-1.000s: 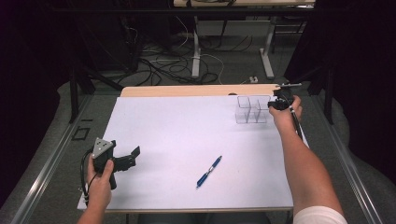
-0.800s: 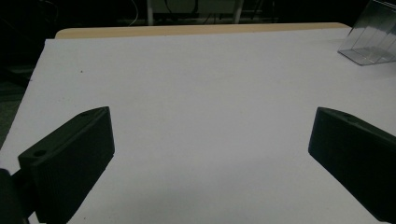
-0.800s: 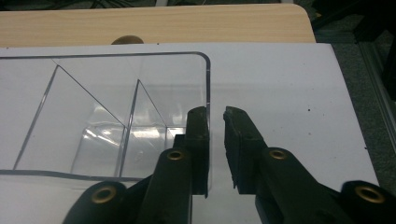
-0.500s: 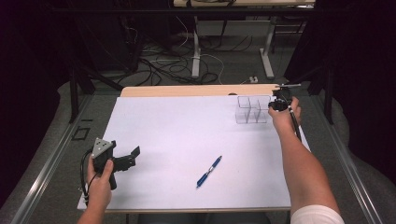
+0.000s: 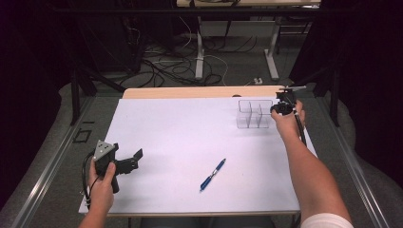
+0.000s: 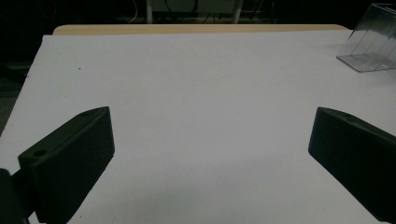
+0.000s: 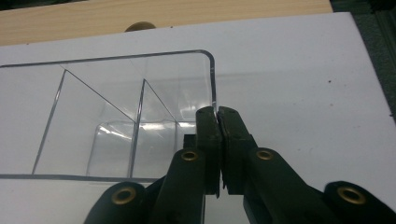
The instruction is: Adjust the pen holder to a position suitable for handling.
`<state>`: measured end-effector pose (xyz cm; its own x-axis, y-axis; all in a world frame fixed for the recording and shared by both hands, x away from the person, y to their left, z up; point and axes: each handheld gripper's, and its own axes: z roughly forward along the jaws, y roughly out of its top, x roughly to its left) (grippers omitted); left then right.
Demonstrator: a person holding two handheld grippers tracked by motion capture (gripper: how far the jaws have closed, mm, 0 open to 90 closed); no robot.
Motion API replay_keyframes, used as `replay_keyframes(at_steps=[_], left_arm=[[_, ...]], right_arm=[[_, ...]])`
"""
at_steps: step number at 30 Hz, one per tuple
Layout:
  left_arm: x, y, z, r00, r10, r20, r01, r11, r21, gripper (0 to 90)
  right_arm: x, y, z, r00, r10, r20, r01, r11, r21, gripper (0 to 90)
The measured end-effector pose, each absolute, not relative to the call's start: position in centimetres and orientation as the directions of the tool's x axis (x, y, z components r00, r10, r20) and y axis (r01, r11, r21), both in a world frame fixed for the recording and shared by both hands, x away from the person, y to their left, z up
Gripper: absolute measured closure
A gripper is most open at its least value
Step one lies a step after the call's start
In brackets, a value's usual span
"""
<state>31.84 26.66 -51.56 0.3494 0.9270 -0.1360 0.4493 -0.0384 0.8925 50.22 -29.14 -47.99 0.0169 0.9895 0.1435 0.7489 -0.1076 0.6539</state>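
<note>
A clear plastic divided box [image 5: 254, 114] stands at the far right of the white table sheet [image 5: 180, 133]. My right gripper [image 5: 281, 108] is at the box's right end, shut with its jaws pinching the right wall. In the right gripper view the clear box [image 7: 116, 107] shows empty compartments, and the right gripper [image 7: 216, 114] clamps its thin wall. A blue pen [image 5: 212, 175] lies loose on the sheet near the front middle. My left gripper [image 5: 135, 159] rests at the front left, open and holding nothing; the left gripper [image 6: 210, 140] faces bare sheet, with the box [image 6: 371, 42] far off.
A strip of bare wooden tabletop [image 5: 190, 91] shows along the far edge of the sheet, with a round hole [image 7: 137, 26] in it behind the box. Cables and desk legs [image 5: 199, 52] lie on the floor beyond. Metal rails [image 5: 47, 166] flank the table.
</note>
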Motion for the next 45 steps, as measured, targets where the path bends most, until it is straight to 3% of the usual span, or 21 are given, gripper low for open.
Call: replay_keyframes(at_steps=[21, 36, 41, 45], left_arm=[[31.8, 26.5, -51.5, 0.354, 0.925, -0.135, 0.446, -0.041, 0.894, 0.2], [31.8, 26.5, -51.5, 0.339, 0.928, -0.154, 0.450, -0.016, 0.893, 0.2], [31.8, 26.5, -51.5, 0.334, 0.927, -0.171, 0.456, 0.000, 0.890, 0.2], [31.8, 26.4, -51.4, 0.336, 0.923, -0.188, 0.457, 0.015, 0.889, 0.2]], right_arm=[[47.2, -22.3, -47.8, -0.051, 0.981, 0.189, 0.792, -0.075, 0.606, 87.7], [46.5, -22.0, -47.8, -0.043, 0.968, 0.246, 0.810, -0.110, 0.576, 85.9], [46.3, -22.8, -47.6, -0.060, 0.950, 0.307, 0.806, -0.136, 0.576, 76.9], [45.4, -23.5, -47.6, -0.102, 0.945, 0.310, 0.767, -0.124, 0.630, 68.5]])
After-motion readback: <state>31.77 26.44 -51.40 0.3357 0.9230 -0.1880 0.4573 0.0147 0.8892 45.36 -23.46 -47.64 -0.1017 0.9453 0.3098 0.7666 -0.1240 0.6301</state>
